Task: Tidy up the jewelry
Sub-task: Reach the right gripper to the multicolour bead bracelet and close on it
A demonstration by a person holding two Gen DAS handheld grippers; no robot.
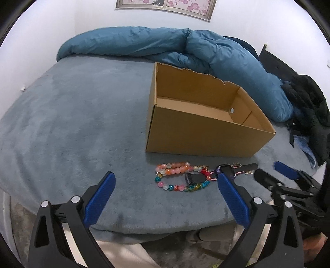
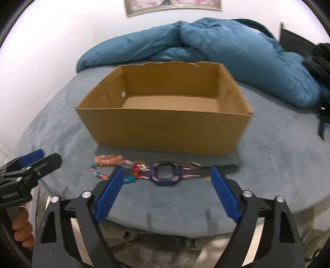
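Observation:
An open, empty cardboard box [image 1: 204, 132] [image 2: 165, 127] stands on the grey-blue bed. In front of it lie beaded bracelets [image 1: 177, 175] [image 2: 109, 162] in pink, orange and mixed colours, a purple watch [image 2: 166, 174] [image 1: 226, 170] with a pink-striped strap, and small gold pieces. My left gripper [image 1: 165, 189] is open, low near the bed's front edge, with the beads between its fingers' line of sight. My right gripper [image 2: 167, 185] is open, just short of the watch. Each gripper shows in the other's view: the right gripper [image 1: 274, 173], the left gripper [image 2: 41, 158].
A rumpled teal duvet [image 1: 185, 47] [image 2: 226, 47] lies behind the box. Dark clothes [image 1: 309, 107] are piled at the bed's right. The grey blanket [image 1: 72, 123] spreads wide to the left of the box. A framed picture [image 1: 165, 6] hangs on the wall.

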